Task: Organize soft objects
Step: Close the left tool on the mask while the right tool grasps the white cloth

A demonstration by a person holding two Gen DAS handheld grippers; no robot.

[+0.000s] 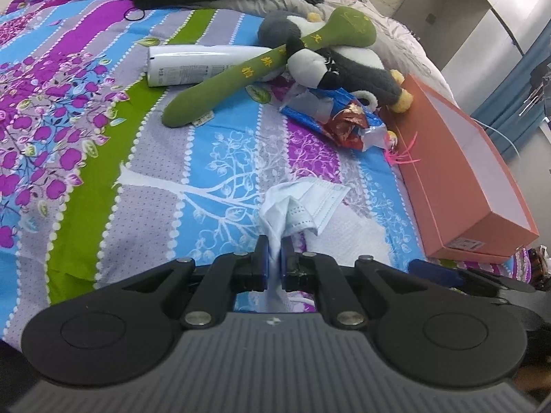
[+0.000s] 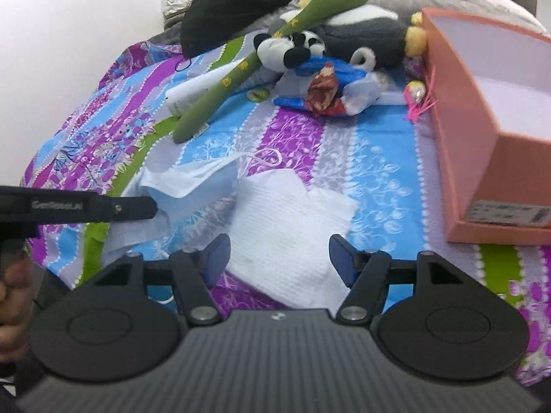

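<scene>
My left gripper (image 1: 274, 258) is shut on a crumpled pale blue face mask (image 1: 303, 203) bunched with white tissue, low over the patterned bedspread (image 1: 155, 189). From the right wrist view the left gripper (image 2: 151, 206) comes in from the left, with the mask (image 2: 203, 182) hanging at its tip. My right gripper (image 2: 279, 258) is open just above a white paper towel (image 2: 286, 223) lying flat on the bed, and its blue pads do not touch it. The same towel (image 1: 358, 230) lies right of the mask.
An open orange box (image 2: 482, 110) sits on the right. Farther back lie a green plush stick (image 2: 241, 65), a panda plush (image 2: 286, 50), a grey plush (image 2: 365, 34), a white bottle (image 1: 193, 63), crumpled snack wrappers (image 2: 327, 93) and a black garment (image 2: 241, 0).
</scene>
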